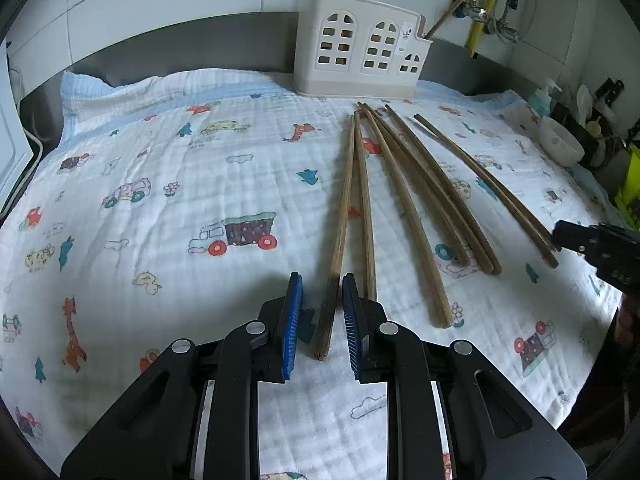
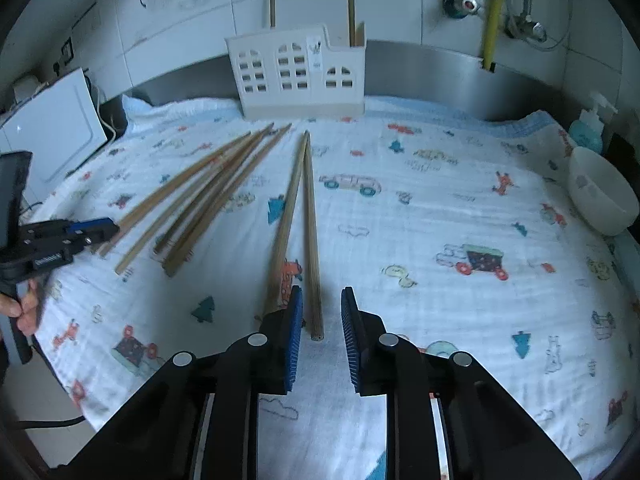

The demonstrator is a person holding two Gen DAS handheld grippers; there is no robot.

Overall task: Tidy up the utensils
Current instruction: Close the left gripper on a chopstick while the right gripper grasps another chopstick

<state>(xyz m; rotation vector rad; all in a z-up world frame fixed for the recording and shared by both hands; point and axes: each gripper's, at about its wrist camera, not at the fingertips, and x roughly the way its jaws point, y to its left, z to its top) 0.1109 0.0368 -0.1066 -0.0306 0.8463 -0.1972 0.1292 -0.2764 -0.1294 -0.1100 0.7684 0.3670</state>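
Wooden chopsticks [image 1: 404, 200] fanned on the printed cloth [image 1: 160, 200] over the bench, tips toward the white holder [image 1: 360, 44] at 12 o'clock. Left gripper [image 1: 318, 316] fingers narrowly apart around one chopstick end [image 1: 326, 328], not visibly pressing. Right gripper [image 2: 320, 320] fingers narrowly apart around another stick's end [image 2: 316, 312], contact uncertain.

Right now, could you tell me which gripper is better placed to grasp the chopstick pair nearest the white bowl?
The right gripper: its open jaws straddle the near end of one chopstick of that pair. The left gripper straddles the leftmost chopstick, on the group's far side.
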